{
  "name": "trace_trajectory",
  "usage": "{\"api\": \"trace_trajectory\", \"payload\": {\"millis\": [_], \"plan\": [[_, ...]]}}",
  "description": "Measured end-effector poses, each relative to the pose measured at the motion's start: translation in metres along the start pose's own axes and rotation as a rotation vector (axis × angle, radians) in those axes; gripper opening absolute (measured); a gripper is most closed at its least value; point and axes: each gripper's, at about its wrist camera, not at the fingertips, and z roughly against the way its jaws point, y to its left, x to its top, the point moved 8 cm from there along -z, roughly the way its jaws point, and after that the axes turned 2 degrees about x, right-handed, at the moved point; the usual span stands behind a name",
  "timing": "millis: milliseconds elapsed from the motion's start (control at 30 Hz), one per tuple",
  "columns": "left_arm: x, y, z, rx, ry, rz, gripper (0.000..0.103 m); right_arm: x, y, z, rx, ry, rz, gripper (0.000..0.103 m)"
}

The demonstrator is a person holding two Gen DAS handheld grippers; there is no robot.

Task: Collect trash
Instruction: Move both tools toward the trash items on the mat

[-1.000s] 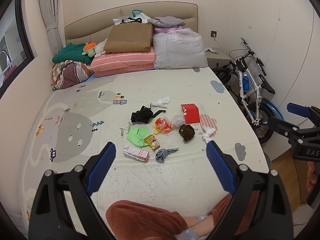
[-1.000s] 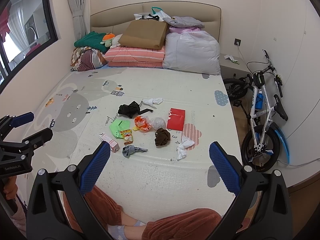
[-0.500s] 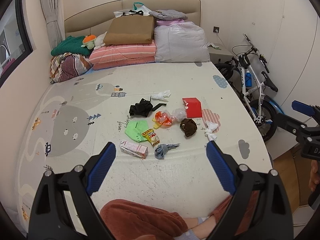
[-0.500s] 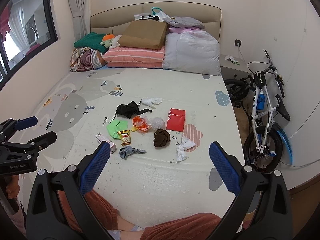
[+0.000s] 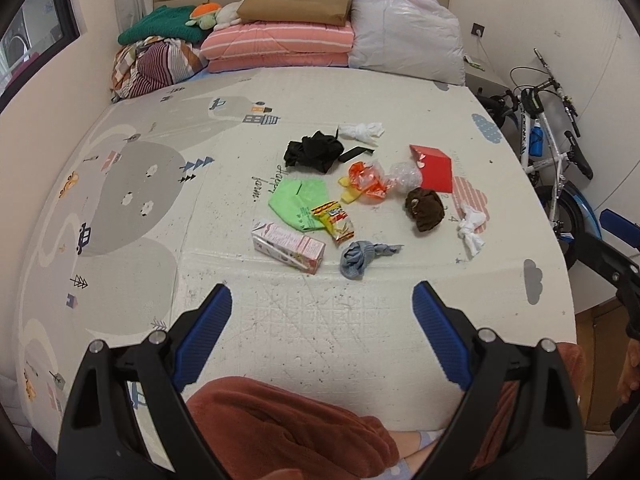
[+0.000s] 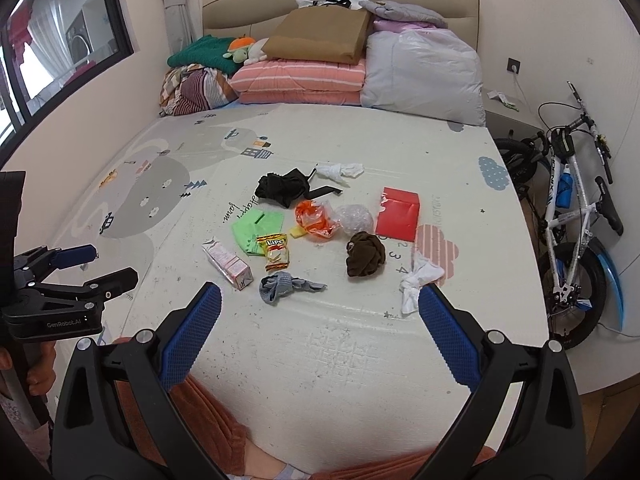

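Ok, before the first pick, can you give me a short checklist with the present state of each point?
1. Left hand-held gripper open and holding nothing: ok.
2. Right hand-held gripper open and holding nothing: ok.
3. Pink carton lies apart from other items, free to grasp: ok.
4. Snack packet free of neighbours: not ok, it overlaps the green paper.
5. Bin or bag for the trash in view: not ok, none is seen.
6. Grey sock is trash or clothing: cannot tell.
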Motion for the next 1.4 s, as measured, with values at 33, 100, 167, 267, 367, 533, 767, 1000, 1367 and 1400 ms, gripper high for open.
{"api": "trace_trajectory", "payload": {"millis": [33,100,167,267,367,533,767,1000,1367,1400], "plan": [[-0.002,0.004,-0.008,0.005,0.011,0.010,0.092,-0.002,0.003,-0.009,0.001,0.002,0.008,0.096],[-0.005,0.016,-0.023,0.011,0.033,0.036,0.091,-0.006,0.010,-0.027,0.002,0.007,0.025,0.096],[-0.007,0.024,-0.039,0.023,0.050,0.057,0.091,-0.010,0.016,-0.047,0.004,0.016,0.038,0.096],[-0.009,0.034,-0.063,0.042,0.074,0.085,0.092,-0.015,0.023,-0.073,-0.002,0.016,0.057,0.096],[-0.009,0.044,-0.088,0.044,0.097,0.114,0.092,-0.018,0.028,-0.101,-0.013,0.012,0.079,0.096],[-0.005,0.054,-0.131,0.047,0.133,0.158,0.091,-0.023,0.039,-0.150,-0.014,0.039,0.117,0.096],[0.006,0.063,-0.191,0.064,0.174,0.196,0.092,-0.028,0.047,-0.212,-0.027,0.064,0.170,0.096],[0.011,0.065,-0.244,0.093,0.196,0.227,0.092,-0.039,0.048,-0.259,-0.037,0.078,0.169,0.095],[0.006,0.067,-0.274,0.033,0.192,0.278,0.092,-0.064,0.050,-0.299,-0.065,0.104,0.200,0.095],[0.006,0.066,-0.273,0.033,0.191,0.277,0.092,-0.065,0.049,-0.301,-0.067,0.102,0.198,0.096]]}}
